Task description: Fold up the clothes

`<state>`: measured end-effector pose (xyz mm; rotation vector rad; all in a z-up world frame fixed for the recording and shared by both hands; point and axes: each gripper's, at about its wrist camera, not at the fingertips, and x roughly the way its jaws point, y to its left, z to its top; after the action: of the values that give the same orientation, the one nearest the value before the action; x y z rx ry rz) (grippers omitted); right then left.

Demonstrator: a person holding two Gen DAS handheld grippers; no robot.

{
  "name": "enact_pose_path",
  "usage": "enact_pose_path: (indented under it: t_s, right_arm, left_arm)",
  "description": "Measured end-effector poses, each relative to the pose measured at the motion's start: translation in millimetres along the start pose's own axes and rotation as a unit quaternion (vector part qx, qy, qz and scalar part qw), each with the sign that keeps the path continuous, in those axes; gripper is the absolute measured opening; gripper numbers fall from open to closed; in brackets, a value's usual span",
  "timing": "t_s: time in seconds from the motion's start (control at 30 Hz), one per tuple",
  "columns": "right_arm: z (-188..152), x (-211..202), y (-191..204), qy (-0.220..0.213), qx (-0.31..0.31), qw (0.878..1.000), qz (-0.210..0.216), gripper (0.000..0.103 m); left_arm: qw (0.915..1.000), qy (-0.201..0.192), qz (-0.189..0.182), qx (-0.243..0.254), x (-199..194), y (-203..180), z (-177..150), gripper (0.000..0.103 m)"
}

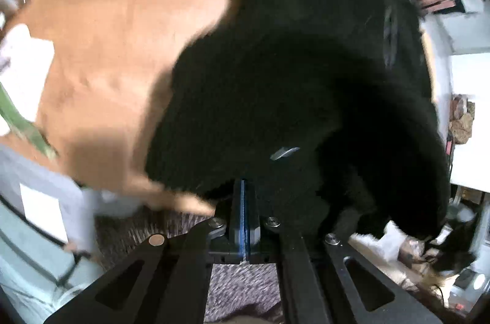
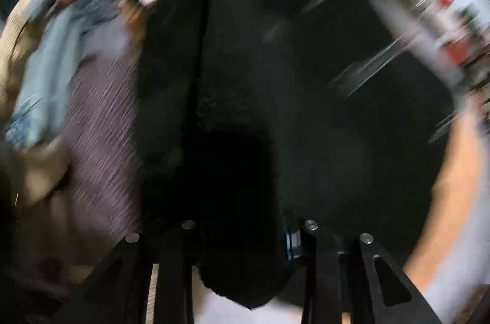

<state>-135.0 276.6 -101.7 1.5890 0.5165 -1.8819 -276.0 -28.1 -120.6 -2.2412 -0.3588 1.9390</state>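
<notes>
Both grippers' fingers (image 1: pixel 243 189) pinch tight on black garment (image 1: pixel 306 79).

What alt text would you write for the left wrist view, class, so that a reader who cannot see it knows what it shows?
The left gripper, fingers closed together, pinches the edge of a black garment that fills the middle and right of the blurred fisheye view. A brown table top lies behind it on the left, with white cloth at its edge.

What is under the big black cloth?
In the left wrist view, the black cloth lies over a brown tabletop, which shows bare beside it. The left gripper is shut on its near edge. Whatever lies beneath the cloth's middle is covered.
</notes>
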Motion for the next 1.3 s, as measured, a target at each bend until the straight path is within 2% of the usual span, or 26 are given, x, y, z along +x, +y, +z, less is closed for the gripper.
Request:
enact_pose_path:
  t_s: [0.03, 0.1, 0.13, 0.17, 0.2, 0.23, 0.27, 0.3, 0.37, 0.43, 0.5, 0.53, 0.57, 0.63, 0.67, 0.73, 0.8, 1.0, 1.1, 1.17, 1.3]
  right_arm:
    - [-8.1, 11.4, 10.5, 0.016, -0.002, 1.0, 0.018, 0.036]
    - [-13.0, 14.1, 25.4, 0.021, -0.015, 0.999, 0.028, 0.043]
    - [-8.4, 2.6, 25.4, 0.002, -0.013, 0.999, 0.031, 0.048]
    - [-3.7, -10.1, 24.0, -0.019, -0.01, 0.999, 0.038, 0.05]
    - [1.4, -26.4, 18.1, -0.048, -0.003, 0.997, 0.056, 0.053]
    - [6.7, -42.9, 12.9, -0.077, 0.004, 0.994, 0.075, 0.065]
    - [12.9, -59.8, 9.8, -0.104, 0.009, 0.99, 0.095, 0.07]
    - [20.2, -75.4, 7.5, -0.131, 0.011, 0.985, 0.11, 0.075]
    - [37.1, -96.1, 6.0, -0.17, 0.008, 0.978, 0.118, 0.075]
    - [53.1, -100.8, 0.0, -0.188, 0.01, 0.977, 0.097, 0.076]
    - [74.1, -89.1, -6.1, -0.178, 0.031, 0.98, 0.078, 0.076]
    - [83.7, -78.0, -9.1, -0.167, 0.043, 0.982, 0.083, 0.076]
    - [92.7, -67.5, -13.3, -0.156, 0.055, 0.982, 0.087, 0.076]
    - [107.0, -48.8, -27.8, -0.133, 0.078, 0.984, 0.091, 0.076]
    - [111.7, -37.4, -34.5, -0.12, 0.092, 0.984, 0.094, 0.075]
    - [108.4, -22.2, -49.9, -0.097, 0.119, 0.981, 0.115, 0.074]
    - [99.6, -9.6, -56.2, -0.08, 0.13, 0.979, 0.134, 0.074]
    - [79.5, 8.9, -41.9, -0.043, 0.111, 0.98, 0.157, 0.076]
    - [88.3, 20.8, -19.9, -0.029, 0.085, 0.983, 0.158, 0.081]
    - [92.8, 29.5, -12.2, -0.017, 0.073, 0.986, 0.147, 0.081]
    - [95.5, 29.4, -17.6, -0.02, 0.09, 0.981, 0.17, 0.08]
  left_arm:
    - [0.9999, 0.006, 0.001, -0.01, 3.9, 5.1, -1.7, 0.0]
    - [0.9994, 0.008, -0.008, -0.033, 4.7, 14.1, -3.6, 0.0]
    - [0.9987, -0.004, -0.027, -0.042, -2.1, 15.5, -3.4, 0.0]
    - [0.9971, -0.023, -0.056, -0.046, -13.0, 13.8, -3.4, 0.001]
    - [0.9941, -0.043, -0.087, -0.048, -24.5, 11.7, -3.4, 0.005]
    - [0.9917, -0.055, -0.106, -0.049, -32.2, 9.6, -3.8, 0.011]
    - [0.9883, -0.066, -0.129, -0.048, -41.4, 5.9, -4.2, 0.029]
    - [0.984, -0.076, -0.153, -0.05, -50.1, 1.4, -3.6, 0.056]
    - [0.9745, -0.1, -0.193, -0.055, -62.1, -8.1, 0.8, 0.076]
    - [0.9709, -0.118, -0.197, -0.067, -63.9, -16.7, 9.0, 0.076]
    - [0.9759, -0.115, -0.163, -0.088, -50.9, -22.6, 21.7, 0.076]
    - [0.9773, -0.106, -0.155, -0.098, -41.7, -24.6, 26.7, 0.076]
    - [0.9755, -0.096, -0.162, -0.113, -28.9, -25.2, 30.6, 0.075]
    - [0.9719, -0.086, -0.178, -0.128, -7.1, -27.9, 32.3, 0.038]
    - [0.9743, -0.086, -0.178, -0.108, -0.4, -30.1, 28.2, 0.01]
    - [0.9807, -0.098, -0.152, -0.074, 7.9, -28.3, 12.3, 0.01]
    - [0.9818, -0.101, -0.143, -0.075, 15.6, -15.3, -7.7, 0.01]
    - [0.9671, -0.108, -0.195, -0.122, 31.2, 21.6, -42.7, 0.01]
    - [0.9711, -0.119, -0.177, -0.108, 30.9, 18.4, -45.7, 0.01]
    - [0.9724, -0.125, -0.169, -0.1, 28.6, 21.1, -51.9, 0.01]
    - [0.9632, -0.137, -0.198, -0.12, 21.4, 41.1, -62.8, 0.01]
